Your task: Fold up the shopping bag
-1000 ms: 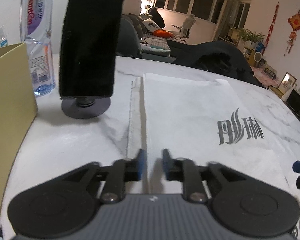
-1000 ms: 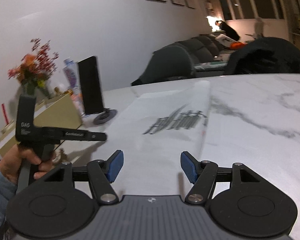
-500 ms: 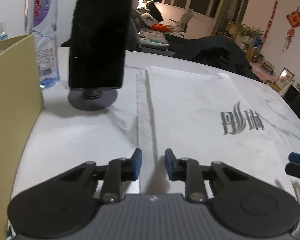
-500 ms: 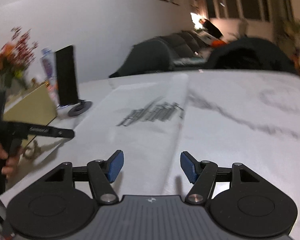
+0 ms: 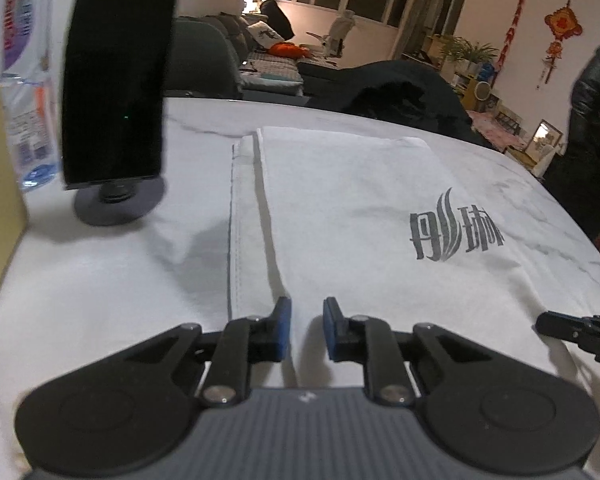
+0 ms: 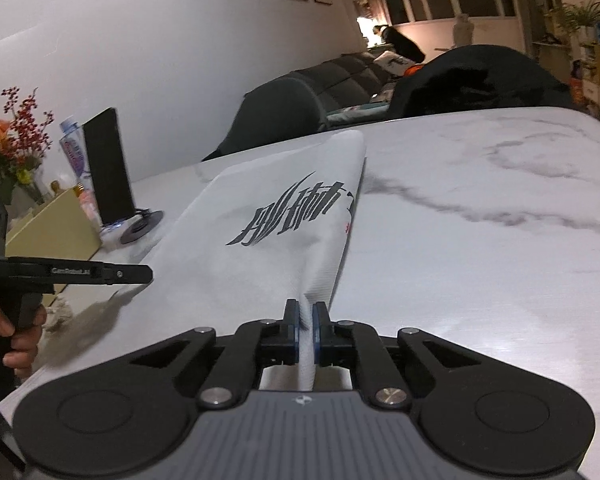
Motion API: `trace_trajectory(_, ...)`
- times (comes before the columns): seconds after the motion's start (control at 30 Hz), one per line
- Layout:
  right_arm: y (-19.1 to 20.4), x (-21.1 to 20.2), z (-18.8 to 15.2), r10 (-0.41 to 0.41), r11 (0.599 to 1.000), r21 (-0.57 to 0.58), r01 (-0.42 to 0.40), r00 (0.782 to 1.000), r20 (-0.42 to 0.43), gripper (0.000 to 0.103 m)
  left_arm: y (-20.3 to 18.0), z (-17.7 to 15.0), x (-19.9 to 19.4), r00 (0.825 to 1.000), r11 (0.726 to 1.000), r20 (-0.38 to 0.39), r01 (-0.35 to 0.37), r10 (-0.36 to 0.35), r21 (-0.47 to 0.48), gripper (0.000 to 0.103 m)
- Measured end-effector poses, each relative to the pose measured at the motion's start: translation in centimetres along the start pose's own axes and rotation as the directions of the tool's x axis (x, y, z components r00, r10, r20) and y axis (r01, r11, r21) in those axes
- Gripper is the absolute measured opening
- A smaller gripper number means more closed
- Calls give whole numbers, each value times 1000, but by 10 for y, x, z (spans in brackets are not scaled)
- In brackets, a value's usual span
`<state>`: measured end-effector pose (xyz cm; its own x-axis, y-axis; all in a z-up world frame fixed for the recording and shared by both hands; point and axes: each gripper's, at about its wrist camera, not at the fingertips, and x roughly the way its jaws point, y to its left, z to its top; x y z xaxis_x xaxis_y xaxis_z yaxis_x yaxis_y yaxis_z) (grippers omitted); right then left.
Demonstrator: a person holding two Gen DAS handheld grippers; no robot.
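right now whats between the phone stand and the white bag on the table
Nothing: only bare marble table separates the phone stand from the shopping bag, whose stitched edge strip lies nearest the stand. The left wrist view shows this best.

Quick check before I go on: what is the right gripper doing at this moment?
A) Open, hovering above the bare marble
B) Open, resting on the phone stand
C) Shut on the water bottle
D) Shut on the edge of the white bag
D: in the right wrist view, the right gripper has its blue pads closed on a pinched ridge of the white bag, lifting that edge off the table.
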<state>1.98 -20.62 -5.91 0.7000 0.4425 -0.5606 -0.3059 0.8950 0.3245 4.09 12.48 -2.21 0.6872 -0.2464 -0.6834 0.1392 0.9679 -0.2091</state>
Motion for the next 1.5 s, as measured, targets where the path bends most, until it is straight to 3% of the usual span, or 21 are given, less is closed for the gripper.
trace_trajectory(0.33,-61,-32,9,-116,993,35,116,993,5,8,-36,8,11,999,996,-8,48,-48,80,17)
trace_trajectory(0.53,-71,-41,11,-177,984,28,177,984,8,8,-49,7,19,999,984,-36,39,-34,175,17)
trace_trajectory(0.6,-72,-43,11,-194,981,21,194,981,9,13,-52,7,20,999,975,-34,32,-25,218,17)
trace_trajectory(0.67,-63,-47,12,-211,977,-14,212,977,20,25,-55,7,21,999,969,-33,32,-25,245,17)
trace_trajectory(0.77,-44,-55,13,-200,976,-74,204,978,54,41,-57,6,22,999,961,-24,42,-37,274,17)
trace_trajectory(0.83,-29,-57,14,-184,975,-110,191,981,64,44,-59,4,23,999,951,-22,40,-35,306,17)
trace_trajectory(1.03,22,-43,10,-42,984,-171,44,999,16,46,-65,2,27,999,924,-6,38,-38,381,17)
trace_trajectory(1.23,70,-18,-5,51,969,-238,-63,997,-59,46,-64,-2,30,998,917,17,50,-62,397,17)
trace_trajectory(1.5,97,4,-20,50,952,-297,-80,993,-108,46,-55,-8,28,993,921,48,82,-108,380,17)
